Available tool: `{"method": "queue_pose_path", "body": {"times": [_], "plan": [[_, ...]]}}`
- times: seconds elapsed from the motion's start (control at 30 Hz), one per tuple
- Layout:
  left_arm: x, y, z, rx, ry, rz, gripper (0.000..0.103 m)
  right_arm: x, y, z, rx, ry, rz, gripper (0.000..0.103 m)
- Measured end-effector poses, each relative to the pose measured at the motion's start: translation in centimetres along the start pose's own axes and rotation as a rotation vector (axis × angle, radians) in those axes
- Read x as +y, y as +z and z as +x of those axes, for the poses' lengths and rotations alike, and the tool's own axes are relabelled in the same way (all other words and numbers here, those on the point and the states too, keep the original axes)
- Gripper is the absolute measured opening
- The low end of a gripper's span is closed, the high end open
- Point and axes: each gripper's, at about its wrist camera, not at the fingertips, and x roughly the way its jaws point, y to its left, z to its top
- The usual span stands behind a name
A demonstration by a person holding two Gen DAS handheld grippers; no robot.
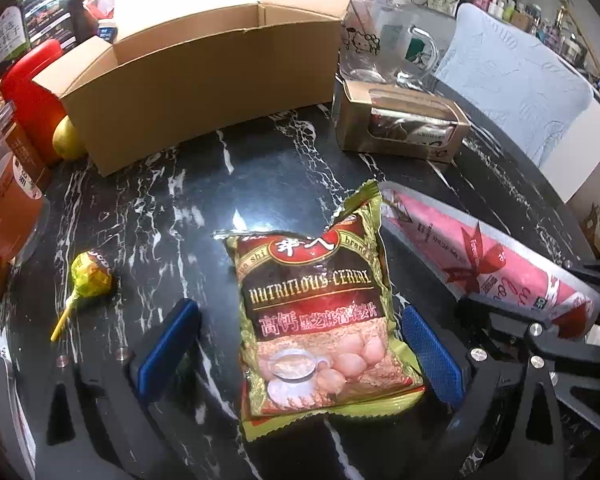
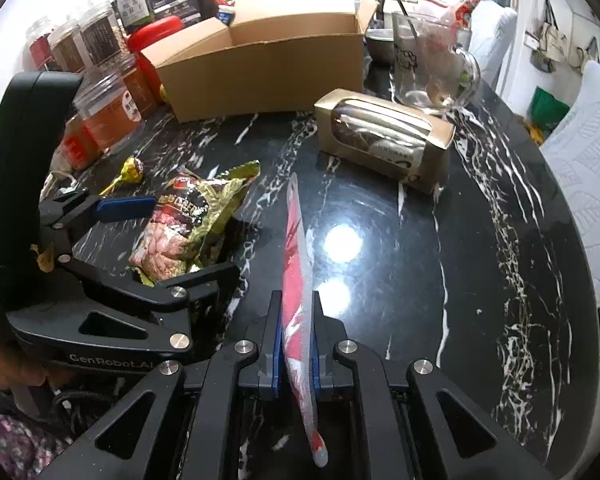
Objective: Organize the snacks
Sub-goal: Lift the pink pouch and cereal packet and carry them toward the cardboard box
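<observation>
A green and red cereal packet (image 1: 316,320) lies flat on the black marble table (image 1: 180,208). My left gripper (image 1: 300,312) stands open around it; the blue pads (image 1: 168,344) are clear of the packet on both sides. In the right wrist view the same packet (image 2: 180,216) lies between the left gripper's (image 2: 168,240) spread fingers. My right gripper (image 2: 298,304) is shut on a flat pink and red snack packet (image 2: 296,240), held on edge above the table. That pink packet (image 1: 480,256) shows to the right of the cereal. An open cardboard box (image 1: 204,80) stands behind.
A wrapped lollipop (image 1: 90,276) lies left of the cereal. A gold windowed box (image 1: 400,120) and a glass mug (image 1: 404,52) sit right of the cardboard box. Jars (image 2: 108,108) and a red container (image 1: 32,92) crowd the left. The table's curved edge (image 2: 572,240) runs along the right.
</observation>
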Motion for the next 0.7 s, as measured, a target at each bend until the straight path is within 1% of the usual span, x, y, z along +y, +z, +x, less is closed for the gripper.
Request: {"method": "queue_pose_path", "body": {"times": [0.03, 0.07, 0.1, 0.13, 0.17, 0.2, 0.27, 0.33, 0.4, 0.53, 0.63, 0.7], "plan": [[0.0, -0.1, -0.1, -0.006, -0.001, 0.005, 0.102, 0.1, 0.0, -0.1, -0.002, -0.002, -0.001, 0.011], [0.0, -0.2, -0.3, -0.013, 0.000, 0.010, 0.098, 0.1, 0.0, -0.1, -0.003, -0.001, 0.001, 0.011], [0.1, -0.5, -0.8, -0.029, 0.007, 0.010, 0.082, 0.1, 0.0, -0.2, -0.005, -0.001, 0.005, 0.011], [0.2, -0.8, -1.4, -0.047, 0.007, 0.007, 0.071, 0.0, -0.1, -0.2, -0.009, 0.000, 0.012, 0.011], [0.2, -0.9, -1.8, -0.059, 0.006, 0.008, 0.062, 0.0, -0.1, -0.2, -0.014, 0.001, 0.016, 0.011], [0.2, -0.9, -2.0, -0.061, -0.002, 0.015, 0.058, 0.0, -0.2, -0.2, -0.018, 0.000, 0.014, 0.010], [0.6, -0.8, -2.5, -0.076, -0.022, 0.004, 0.054, 0.1, -0.3, -0.2, -0.029, -0.001, 0.009, 0.010], [0.8, -0.7, -3.1, -0.090, -0.025, 0.002, 0.054, 0.3, -0.5, -0.3, -0.042, 0.009, 0.003, 0.010], [0.7, -0.6, -3.6, -0.107, -0.012, 0.016, 0.054, 0.6, -0.5, -0.4, -0.051, 0.005, -0.005, 0.010], [1.0, -0.5, -4.7, -0.118, -0.032, 0.007, 0.054, 0.9, -0.2, -1.2, -0.077, 0.038, 0.014, 0.010], [1.5, -0.4, -5.7, -0.128, -0.045, -0.003, 0.054, 1.2, 0.2, -1.7, -0.093, 0.044, 0.020, 0.010], [1.6, 0.2, -5.7, -0.134, -0.044, -0.007, 0.054, 1.5, 0.6, -2.1, -0.102, 0.056, 0.021, 0.010]]}}
